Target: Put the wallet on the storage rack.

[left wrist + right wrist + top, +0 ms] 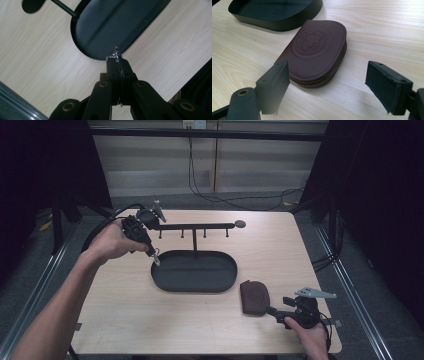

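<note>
At centre frame of the high view I see a light wooden table [125, 310] carrying a black oval tray [195, 271], with a black rack of small hooks [197, 226] rising on a post behind it; my left gripper [156, 259], held in the left hand [111, 241] at the upper left, hangs over the tray's left rim, jaws clenched on a small shiny metal piece [157, 260], too small to identify; in the left gripper view that metal piece [116, 53] juts from between the shut jaws, just above the tray's near edge [92, 53]. At lower right, my right gripper [272, 310] lies low on the table in the right hand [312, 332], its tip beside a brown zip pouch [254, 297] that sits just right of the tray; in the right gripper view the jaws stand released, wide apart, the pouch [317, 52] with its embossed round emblem lying between and beyond them, untouched; the tray [274, 12] fills the upper left; dark cables [240, 200] trail across the floor beyond the table.
</note>
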`<move>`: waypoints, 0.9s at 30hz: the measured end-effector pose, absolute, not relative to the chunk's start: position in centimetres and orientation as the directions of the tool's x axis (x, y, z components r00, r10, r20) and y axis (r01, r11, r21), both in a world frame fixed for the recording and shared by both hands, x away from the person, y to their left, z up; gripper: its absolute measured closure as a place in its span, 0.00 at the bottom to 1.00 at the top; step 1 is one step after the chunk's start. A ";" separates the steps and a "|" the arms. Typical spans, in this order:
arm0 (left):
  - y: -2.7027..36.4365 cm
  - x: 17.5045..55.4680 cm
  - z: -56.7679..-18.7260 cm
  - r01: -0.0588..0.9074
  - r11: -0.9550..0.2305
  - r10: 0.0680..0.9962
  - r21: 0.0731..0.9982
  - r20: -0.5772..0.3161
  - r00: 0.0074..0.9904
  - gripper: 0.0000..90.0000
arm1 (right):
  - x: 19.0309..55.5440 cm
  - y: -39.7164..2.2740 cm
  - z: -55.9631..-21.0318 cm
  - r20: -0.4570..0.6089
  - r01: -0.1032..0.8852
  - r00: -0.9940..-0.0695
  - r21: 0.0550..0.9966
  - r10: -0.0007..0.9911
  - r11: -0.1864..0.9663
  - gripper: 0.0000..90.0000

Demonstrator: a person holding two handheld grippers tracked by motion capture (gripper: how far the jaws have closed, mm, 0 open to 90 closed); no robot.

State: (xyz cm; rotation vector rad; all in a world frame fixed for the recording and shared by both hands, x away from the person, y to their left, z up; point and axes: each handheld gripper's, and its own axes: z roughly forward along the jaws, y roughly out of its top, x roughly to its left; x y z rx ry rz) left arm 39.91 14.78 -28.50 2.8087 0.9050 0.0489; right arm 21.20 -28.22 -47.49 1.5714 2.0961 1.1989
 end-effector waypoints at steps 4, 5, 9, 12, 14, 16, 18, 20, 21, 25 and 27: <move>14.4 40.2 -28.5 0.572 -0.801 0.578 0.179 -0.022 0.816 0.99 | 21.2 -28.2 -47.5 0.261 0.674 -0.383 0.735 0.886 0.074 0.21; 14.4 40.3 -28.4 0.570 -0.802 0.575 0.179 -0.026 0.818 0.99 | 21.3 -28.3 -47.5 0.261 0.674 -0.383 0.735 0.886 0.075 0.21; 14.1 40.6 -28.1 0.569 -0.804 0.575 0.175 -0.018 0.818 0.99 | 21.2 -28.2 -47.5 0.260 0.674 -0.383 0.735 0.886 0.075 0.21; 14.0 41.0 -27.9 0.572 -0.801 0.579 0.177 -0.018 0.815 0.99 | 21.2 -28.2 -47.5 0.261 0.674 -0.385 0.735 0.885 0.076 0.21; 14.1 41.3 -27.7 0.576 -0.797 0.583 0.183 -0.022 0.812 0.99 | 21.2 -28.2 -47.5 0.261 0.673 -0.386 0.735 0.885 0.077 0.21; 14.1 41.6 -27.7 0.584 -0.792 0.590 0.181 -0.021 0.807 0.99 | 21.2 -28.2 -47.5 0.262 0.673 -0.386 0.735 0.884 0.077 0.21; 14.0 41.9 -27.7 0.584 -0.793 0.591 0.176 -0.016 0.807 0.99 | 21.2 -28.2 -47.5 0.262 0.673 -0.387 0.735 0.884 0.077 0.21; 13.9 42.2 -27.7 0.590 -0.788 0.597 0.176 -0.018 0.802 0.99 | 21.2 -28.2 -47.5 0.263 0.673 -0.387 0.736 0.884 0.076 0.21; 13.9 42.4 -27.7 0.592 -0.786 0.600 0.180 -0.015 0.800 0.99 | 21.2 -28.2 -47.5 0.263 0.674 -0.387 0.735 0.884 0.076 0.21; 13.5 42.8 -28.0 0.600 -0.781 0.608 0.171 -0.014 0.794 0.99 | 21.2 -28.2 -47.5 0.264 0.673 -0.389 0.736 0.883 0.076 0.21; 13.4 43.2 -28.3 0.604 -0.780 0.610 0.164 -0.013 0.792 0.99 | 21.2 -28.2 -47.5 0.266 0.673 -0.388 0.736 0.883 0.075 0.21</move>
